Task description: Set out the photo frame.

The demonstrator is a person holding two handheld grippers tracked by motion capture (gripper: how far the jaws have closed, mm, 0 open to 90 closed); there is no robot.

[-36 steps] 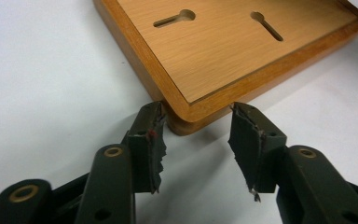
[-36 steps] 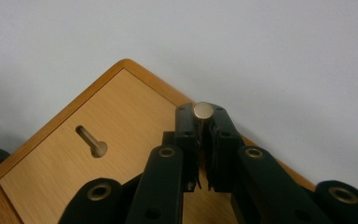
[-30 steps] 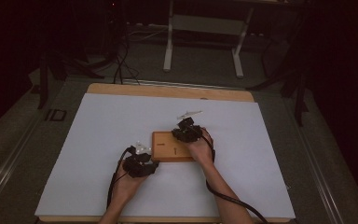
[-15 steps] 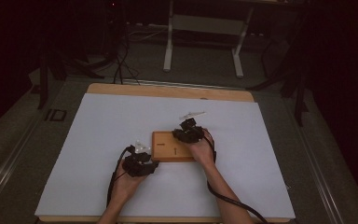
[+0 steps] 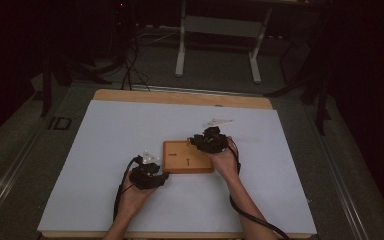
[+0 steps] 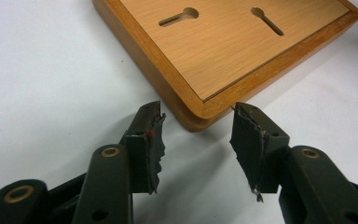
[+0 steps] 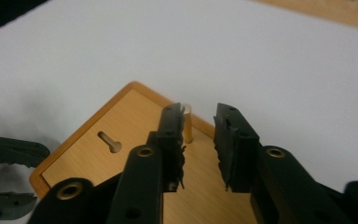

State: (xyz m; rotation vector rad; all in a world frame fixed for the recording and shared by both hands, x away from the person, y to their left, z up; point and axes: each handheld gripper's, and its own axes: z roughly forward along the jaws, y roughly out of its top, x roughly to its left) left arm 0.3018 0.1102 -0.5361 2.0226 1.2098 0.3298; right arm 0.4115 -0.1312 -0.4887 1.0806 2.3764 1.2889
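Note:
A flat wooden board (image 5: 187, 162) with two keyhole slots lies on the white sheet. In the left gripper view the board (image 6: 223, 51) shows its near rounded corner just ahead of my left gripper (image 6: 198, 114); its jaws have just been opening and stand apart around that corner without touching it. A small brass peg (image 7: 187, 122) stands upright on the board (image 7: 121, 126) near its far edge. My right gripper (image 7: 198, 112) hovers over it; its jaws have just been opening, and the peg stands free close beside the left jaw. From above, the left gripper (image 5: 159, 175) is at the board's near-left corner and the right gripper (image 5: 202, 141) at its far-right corner.
The white sheet (image 5: 130, 130) covers a wooden-edged table (image 5: 180, 96). One keyhole slot (image 7: 110, 141) lies left of the peg. Dark floor, cables and a metal stand (image 5: 217, 30) lie beyond the table's far edge.
The right gripper has shifted a little to the right over the board's far-right corner. The left hand has stayed where it was.

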